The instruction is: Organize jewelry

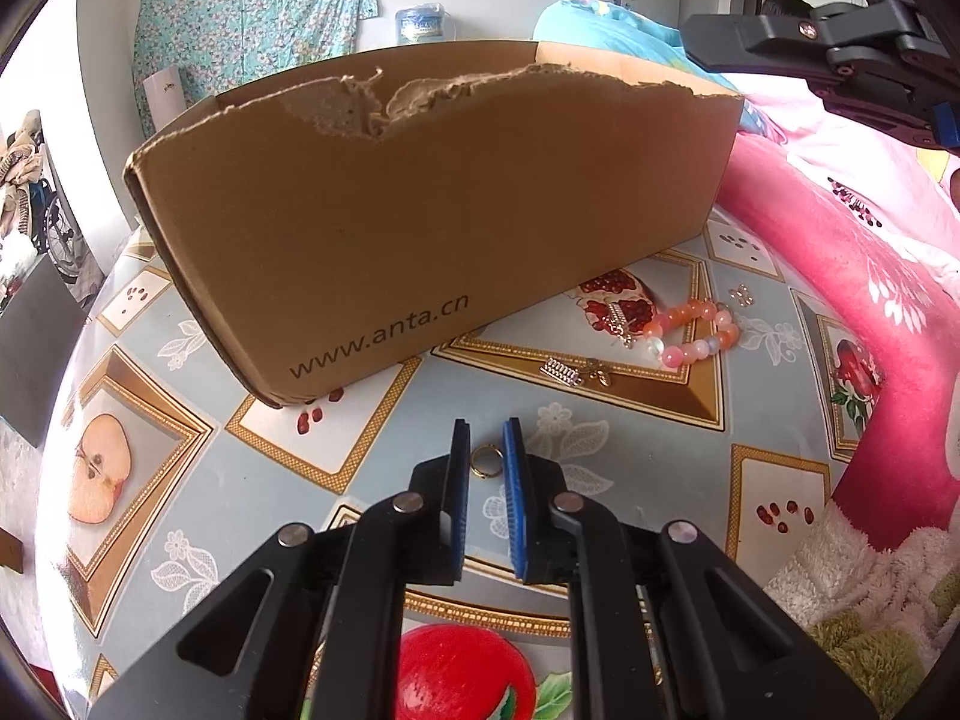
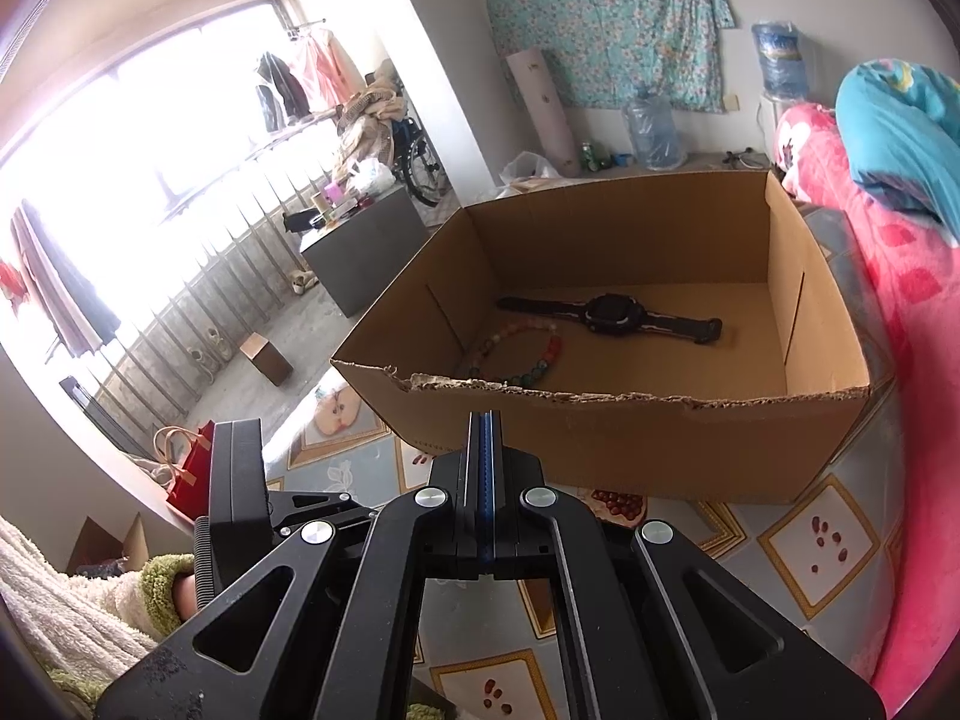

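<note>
My left gripper (image 1: 487,450) hangs low over the patterned tablecloth, its jaws a small gap apart with a gold ring (image 1: 482,459) lying between the fingertips, not clamped. A pink bead bracelet (image 1: 696,330), a silver clasp piece (image 1: 561,371) and small earrings (image 1: 742,295) lie on the cloth further right. The brown cardboard box (image 1: 420,222) stands behind. In the right wrist view the box (image 2: 630,450) holds a black watch (image 2: 612,315) and a multicoloured bead bracelet (image 2: 516,354). My right gripper (image 2: 483,420) is shut and empty, above the box's near wall.
A pink blanket (image 1: 852,276) borders the table on the right. The table edge drops off at the left (image 1: 90,324). The right gripper's body shows at the top right of the left wrist view (image 1: 840,48).
</note>
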`<state>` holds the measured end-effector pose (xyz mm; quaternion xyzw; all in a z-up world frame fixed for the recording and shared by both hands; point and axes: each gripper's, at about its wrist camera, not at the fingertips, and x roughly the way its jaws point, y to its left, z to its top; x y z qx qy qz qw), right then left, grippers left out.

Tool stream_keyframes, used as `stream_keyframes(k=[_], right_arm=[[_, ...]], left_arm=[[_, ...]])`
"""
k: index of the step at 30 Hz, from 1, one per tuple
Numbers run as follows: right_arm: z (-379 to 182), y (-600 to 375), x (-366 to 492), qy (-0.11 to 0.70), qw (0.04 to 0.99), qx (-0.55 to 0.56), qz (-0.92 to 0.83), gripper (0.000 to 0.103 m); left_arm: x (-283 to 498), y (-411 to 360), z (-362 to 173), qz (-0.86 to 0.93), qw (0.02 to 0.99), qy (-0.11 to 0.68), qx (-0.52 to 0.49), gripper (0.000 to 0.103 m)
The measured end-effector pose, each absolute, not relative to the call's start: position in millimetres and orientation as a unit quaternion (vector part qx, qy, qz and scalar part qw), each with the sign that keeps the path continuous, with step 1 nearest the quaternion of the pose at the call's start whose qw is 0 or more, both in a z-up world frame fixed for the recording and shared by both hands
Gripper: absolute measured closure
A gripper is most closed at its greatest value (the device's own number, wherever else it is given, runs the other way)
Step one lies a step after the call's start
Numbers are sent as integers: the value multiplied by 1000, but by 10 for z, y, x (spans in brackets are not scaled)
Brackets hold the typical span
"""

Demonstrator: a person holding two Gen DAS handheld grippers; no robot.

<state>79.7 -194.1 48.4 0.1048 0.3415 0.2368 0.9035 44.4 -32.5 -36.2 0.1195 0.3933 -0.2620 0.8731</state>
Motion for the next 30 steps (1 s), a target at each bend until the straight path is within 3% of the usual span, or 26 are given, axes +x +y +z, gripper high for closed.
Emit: stream_keyframes(k=[6,11,14,18,21,26,30], right_arm=[[363,-1903,831,372,896,85,226,101],[7,-1803,940,429,880,41,199,76],[-176,-1759,1008,452,872,21,188,75],[-280,-1650,1056,464,865,-22,187,76],[-369,-1556,1063,476,857,-62,189,82],[-405,-1507,1052,477,855,-90,183,102],[-396,-1589,1071,480,856,-57,184,103]], left_arm=[[422,-255,-274,-260,879,383,113,93],[430,-251,-327,-258,876,393,105,93],[426,-256,-328,-259,876,392,107,93],[437,-248,-320,-258,877,391,105,93],[445,-236,-321,-257,878,391,102,93],[443,-224,-324,-256,879,390,101,93],[435,-208,-315,-256,880,388,98,93]])
